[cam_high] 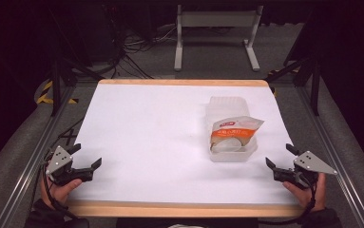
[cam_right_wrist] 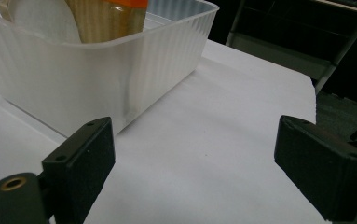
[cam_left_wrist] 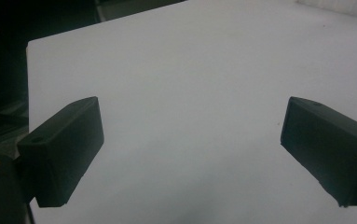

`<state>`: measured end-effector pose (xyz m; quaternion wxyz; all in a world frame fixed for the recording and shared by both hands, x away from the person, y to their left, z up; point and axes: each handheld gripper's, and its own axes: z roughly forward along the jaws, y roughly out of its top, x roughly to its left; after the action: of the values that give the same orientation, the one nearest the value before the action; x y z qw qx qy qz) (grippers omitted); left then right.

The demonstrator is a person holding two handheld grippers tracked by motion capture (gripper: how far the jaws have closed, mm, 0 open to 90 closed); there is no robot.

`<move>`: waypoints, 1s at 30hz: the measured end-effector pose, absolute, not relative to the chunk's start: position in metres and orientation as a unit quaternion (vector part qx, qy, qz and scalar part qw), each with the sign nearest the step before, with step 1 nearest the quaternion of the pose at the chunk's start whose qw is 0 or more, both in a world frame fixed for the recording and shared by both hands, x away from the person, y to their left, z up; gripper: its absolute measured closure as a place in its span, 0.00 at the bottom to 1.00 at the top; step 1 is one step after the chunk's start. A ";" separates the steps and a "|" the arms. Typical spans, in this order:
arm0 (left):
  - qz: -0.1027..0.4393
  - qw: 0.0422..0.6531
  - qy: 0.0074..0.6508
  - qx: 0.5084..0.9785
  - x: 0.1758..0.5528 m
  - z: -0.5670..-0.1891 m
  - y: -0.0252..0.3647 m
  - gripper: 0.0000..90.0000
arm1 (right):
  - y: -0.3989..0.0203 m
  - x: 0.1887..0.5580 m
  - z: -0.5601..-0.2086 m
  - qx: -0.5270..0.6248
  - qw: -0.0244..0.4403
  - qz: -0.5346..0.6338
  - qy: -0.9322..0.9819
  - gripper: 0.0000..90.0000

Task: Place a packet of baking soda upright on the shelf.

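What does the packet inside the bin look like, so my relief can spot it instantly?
On the white table, look right of centre for the translucent plastic bin. The pouch leans inside it, sticking out above the rim. It is white with an orange band, the only coloured thing on the table.

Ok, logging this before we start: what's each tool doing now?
Left tool: open, holding nothing.
Right tool: open, holding nothing.

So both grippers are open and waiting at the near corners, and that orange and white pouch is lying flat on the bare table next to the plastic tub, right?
Not quite. The pouch sits inside the plastic tub, not beside it on the table, as the high view shows. The rest holds: left gripper and right gripper are open at the near corners.
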<state>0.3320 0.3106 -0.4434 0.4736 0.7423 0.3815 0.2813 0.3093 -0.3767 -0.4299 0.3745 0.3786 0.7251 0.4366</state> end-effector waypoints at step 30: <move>0.275 0.461 0.369 0.759 0.335 -0.443 0.301 0.07 | -0.374 0.309 -0.430 0.372 0.381 0.435 0.726 0.15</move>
<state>0.3354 0.3012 -0.4434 0.4614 0.7585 0.3690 0.2748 0.3087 -0.3744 -0.4296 0.3814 0.3721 0.7258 0.4351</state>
